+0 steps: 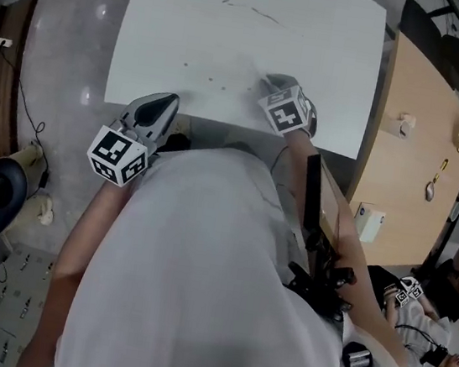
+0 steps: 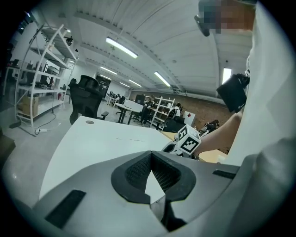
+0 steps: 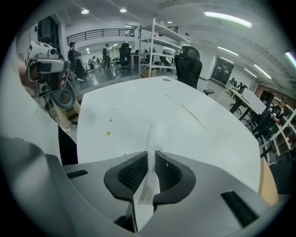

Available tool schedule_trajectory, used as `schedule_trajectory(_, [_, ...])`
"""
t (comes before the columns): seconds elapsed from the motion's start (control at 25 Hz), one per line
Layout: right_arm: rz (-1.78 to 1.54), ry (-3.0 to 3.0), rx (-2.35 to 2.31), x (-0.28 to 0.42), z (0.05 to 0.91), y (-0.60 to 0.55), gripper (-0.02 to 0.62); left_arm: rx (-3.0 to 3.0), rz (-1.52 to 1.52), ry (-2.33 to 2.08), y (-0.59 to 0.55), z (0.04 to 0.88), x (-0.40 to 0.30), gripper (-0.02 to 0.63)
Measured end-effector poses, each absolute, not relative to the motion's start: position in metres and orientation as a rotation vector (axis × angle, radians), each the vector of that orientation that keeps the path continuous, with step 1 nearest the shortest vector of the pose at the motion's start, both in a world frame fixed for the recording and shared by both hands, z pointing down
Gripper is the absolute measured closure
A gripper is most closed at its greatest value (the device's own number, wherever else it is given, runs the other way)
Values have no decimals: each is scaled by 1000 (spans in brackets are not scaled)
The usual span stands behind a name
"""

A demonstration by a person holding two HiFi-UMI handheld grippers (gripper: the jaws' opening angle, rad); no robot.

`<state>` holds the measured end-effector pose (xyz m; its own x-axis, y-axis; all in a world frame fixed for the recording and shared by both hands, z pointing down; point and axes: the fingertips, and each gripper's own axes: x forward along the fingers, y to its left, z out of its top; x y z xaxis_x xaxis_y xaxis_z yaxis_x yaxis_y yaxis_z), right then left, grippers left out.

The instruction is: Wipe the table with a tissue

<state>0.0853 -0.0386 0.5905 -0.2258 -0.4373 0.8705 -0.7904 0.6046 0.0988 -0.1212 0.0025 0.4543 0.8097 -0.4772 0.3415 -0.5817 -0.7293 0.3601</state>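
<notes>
Two tools: right tool (image 3: 151, 156) pinches a white tissue (image 3: 157, 134) over the white table (image 3: 138, 109); left tool (image 2: 151, 154) closed, empty.

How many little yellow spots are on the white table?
3 that I can make out, all left of the right gripper: left spot, middle spot, right spot. Others may be hidden under that gripper or its tissue.

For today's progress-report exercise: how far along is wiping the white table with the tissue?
Done: the tissue is gripped in the fingers of the right gripper. In hand: it is held over the table near its front edge. Left: yellowish spots and a thin streak show, so wiping looks barely started. The left gripper is shut, empty.
</notes>
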Motion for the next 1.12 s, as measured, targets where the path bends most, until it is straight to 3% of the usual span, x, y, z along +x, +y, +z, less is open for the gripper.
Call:
schedule_trajectory(0.84, [198, -1686, 754, 45, 601, 25, 554, 2554, 314, -590, -32, 469, -151, 600])
schedule_trajectory(1.12, [309, -1823, 664, 21, 593, 60, 557, 2577, 316, -532, -39, 468, -143, 600])
